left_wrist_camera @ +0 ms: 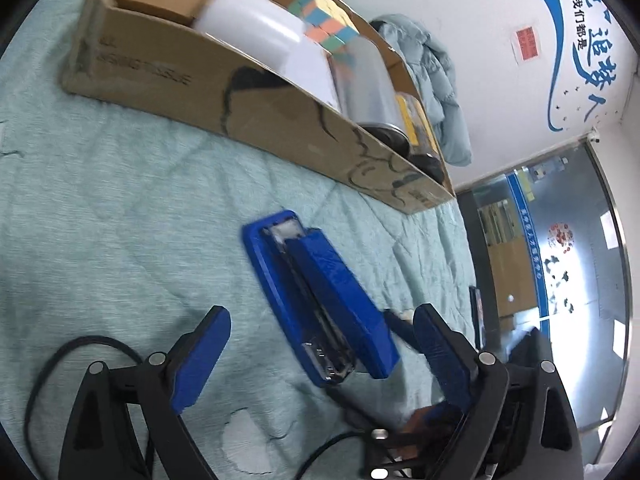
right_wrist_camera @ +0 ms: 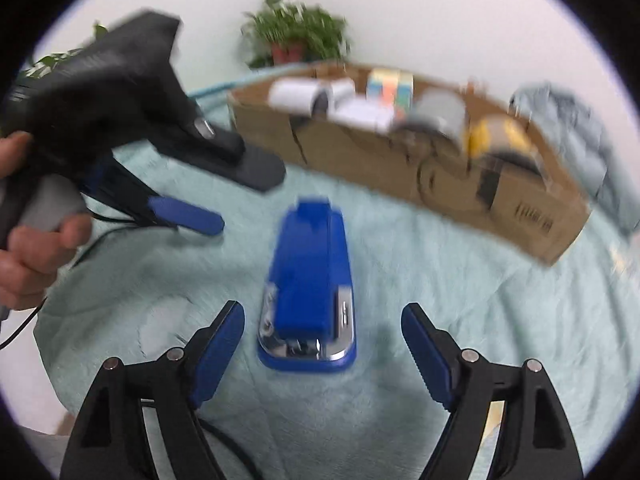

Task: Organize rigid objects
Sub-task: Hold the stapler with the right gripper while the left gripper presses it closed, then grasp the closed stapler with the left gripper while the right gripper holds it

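While both my grippers hang over the bed cover, the blue plastic-and-chrome stapler (right_wrist_camera: 307, 288) lies flat on the pale green quilted blanket (left_wrist_camera: 120, 208), on the near side of the long brown cardboard box (left_wrist_camera: 248, 108) and well apart from it, not yet put away. My left gripper (left_wrist_camera: 322, 344) has its blue-padded jaws spread wide; the stapler's chrome end sits between them in the left wrist view, but neither pad presses on it. My right gripper (right_wrist_camera: 323, 334) is likewise spread, jaws either side of the stapler's near chrome end with clear gaps, so nothing is pinched. From the right wrist view the left tool shows to the box's left, a person's hand (right_wrist_camera: 32, 256) on its handle. The box already holds a white plastic bottle (left_wrist_camera: 252, 28), a pastel multicoloured cube (left_wrist_camera: 324, 20), a grey metal cylinder (left_wrist_camera: 368, 84) and something yellow (left_wrist_camera: 416, 120) further along. Handling guess: the stapler is rigid, fairly dense for its size, with smooth plastic sides that may slip. Its hinged top arm could swing open if lifted by the top alone. I would pinch across the narrow width, mid-body, pads on both long sides so base and arm are caught together, avoiding the slick chrome nose. Then lift and carry it over the box's near wall to a free gap.
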Demonstrator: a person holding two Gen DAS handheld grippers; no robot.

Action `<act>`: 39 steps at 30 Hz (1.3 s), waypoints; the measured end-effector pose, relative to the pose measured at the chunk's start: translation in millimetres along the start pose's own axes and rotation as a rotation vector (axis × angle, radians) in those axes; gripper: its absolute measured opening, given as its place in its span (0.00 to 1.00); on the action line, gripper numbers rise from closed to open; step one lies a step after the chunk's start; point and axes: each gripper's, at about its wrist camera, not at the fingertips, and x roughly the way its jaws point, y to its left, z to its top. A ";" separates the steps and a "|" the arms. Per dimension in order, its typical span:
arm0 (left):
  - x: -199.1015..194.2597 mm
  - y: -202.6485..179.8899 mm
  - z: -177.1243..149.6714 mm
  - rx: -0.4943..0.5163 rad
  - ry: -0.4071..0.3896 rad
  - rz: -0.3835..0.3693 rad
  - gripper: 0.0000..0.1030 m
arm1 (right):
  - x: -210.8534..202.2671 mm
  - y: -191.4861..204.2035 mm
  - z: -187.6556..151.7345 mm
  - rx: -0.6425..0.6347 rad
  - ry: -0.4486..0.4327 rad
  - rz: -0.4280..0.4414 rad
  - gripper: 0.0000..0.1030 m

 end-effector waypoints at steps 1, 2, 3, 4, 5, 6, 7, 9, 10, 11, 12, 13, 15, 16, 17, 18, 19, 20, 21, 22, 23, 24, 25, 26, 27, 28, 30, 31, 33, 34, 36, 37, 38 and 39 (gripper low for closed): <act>3.8 -1.7 -0.8 0.003 0.010 -0.003 0.90 | 5.3 -1.6 -1.6 0.013 0.020 0.022 0.73; 6.9 -2.5 -1.3 0.007 0.019 0.001 0.90 | 7.7 1.0 -4.2 0.015 0.035 0.034 0.65; 10.0 -4.2 -2.0 0.011 0.025 0.007 0.90 | 12.6 6.3 -4.6 0.001 0.057 0.029 0.60; 12.8 -5.6 -2.9 0.014 0.028 0.013 0.90 | 16.1 10.4 -4.7 -0.013 0.070 0.006 0.58; 15.2 -5.8 -3.3 0.013 0.030 0.015 0.90 | 17.9 11.8 -3.2 -0.014 0.061 -0.010 0.58; 16.9 -5.2 -3.8 0.010 0.032 0.017 0.90 | 19.1 14.2 -3.3 0.002 0.064 -0.022 0.57; 18.5 -5.1 -4.1 0.006 0.034 0.022 0.90 | 18.6 15.0 -2.9 0.028 0.064 -0.025 0.57; 21.6 -7.1 -4.3 0.009 0.037 0.032 0.90 | 17.5 13.8 -1.6 0.072 0.068 -0.014 0.57; 23.9 -8.4 -4.3 0.013 0.041 0.041 0.90 | 16.1 9.7 0.1 0.126 0.072 0.014 0.57; 26.1 -9.4 -4.3 0.013 0.046 0.049 0.90 | 17.8 3.6 2.2 0.161 0.076 0.036 0.57; 27.9 -10.4 -4.4 0.014 0.049 0.055 0.90 | 18.8 -4.0 4.0 0.208 0.083 0.062 0.57; 29.3 -11.8 -3.6 0.017 0.052 0.056 0.89 | 18.2 -9.6 5.4 0.275 0.093 0.104 0.57; 34.5 -18.1 -1.8 0.026 0.059 0.051 0.86 | 17.7 -15.5 8.0 0.337 0.109 0.146 0.57; 35.3 -19.8 -2.3 0.033 0.058 0.057 0.83 | 17.7 -18.5 8.6 0.374 0.119 0.175 0.57; 36.7 -22.3 -2.6 0.043 0.059 0.063 0.81 | 17.9 -20.9 8.6 0.403 0.126 0.199 0.57; 38.5 -24.4 -2.7 0.054 0.065 0.057 0.76 | 18.7 -23.7 9.1 0.428 0.133 0.222 0.57; 39.1 -26.4 -2.7 0.062 0.068 0.044 0.68 | 19.1 -24.7 9.5 0.448 0.144 0.240 0.57; 39.2 -28.3 -2.9 0.070 0.069 0.034 0.65 | 20.3 -28.3 13.2 0.449 0.150 0.247 0.57; 39.9 -30.5 -3.2 0.081 0.070 0.045 0.66 | 20.1 -26.4 14.2 0.438 0.153 0.243 0.57; 39.0 -30.1 -4.4 0.087 0.070 0.047 0.65 | 19.1 -21.5 15.1 0.413 0.154 0.232 0.57; 38.2 -30.2 -5.4 0.094 0.067 0.047 0.64 | 17.9 -18.5 13.5 0.409 0.154 0.227 0.57; 37.1 -29.8 -6.6 0.096 0.062 0.042 0.64 | 20.3 -20.4 13.2 0.410 0.157 0.229 0.57; 33.1 -27.6 -7.7 0.095 0.056 0.036 0.64 | 18.9 -18.3 13.2 0.408 0.156 0.228 0.56; 30.7 -28.1 -8.5 0.099 0.049 0.034 0.63 | 18.8 -17.3 14.6 0.401 0.154 0.226 0.56; 26.9 -28.7 -9.1 0.105 0.041 0.031 0.63 | 18.0 -15.7 15.8 0.390 0.150 0.224 0.56; 23.0 -29.6 -9.6 0.110 0.032 0.028 0.61 | 15.7 -12.2 17.4 0.375 0.142 0.216 0.56; 13.2 -33.0 -9.7 0.128 0.009 0.025 0.60 | 18.1 -13.4 24.5 0.352 0.128 0.202 0.56; 6.5 -36.7 -9.1 0.141 -0.006 0.027 0.58 | 13.2 -7.8 28.4 0.329 0.111 0.187 0.56; -5.7 -43.9 -5.8 0.165 -0.037 0.030 0.56 | 5.8 -1.3 36.1 0.299 0.077 0.171 0.56; -13.8 -47.3 -3.0 0.177 -0.056 0.030 0.56 | 6.3 -2.5 40.9 0.290 0.064 0.167 0.56; -28.7 -55.9 2.3 0.205 -0.094 0.028 0.54 | -1.9 2.6 53.6 0.271 0.024 0.157 0.56; -37.0 -59.6 6.0 0.218 -0.115 0.023 0.52 | -4.1 4.2 59.4 0.258 0.008 0.151 0.56; -44.1 -62.3 9.6 0.226 -0.129 0.018 0.51 | -6.3 6.2 67.0 0.241 -0.009 0.142 0.56; -52.1 -65.8 15.2 0.239 -0.145 0.015 0.49 | -7.6 7.8 73.9 0.229 -0.023 0.135 0.56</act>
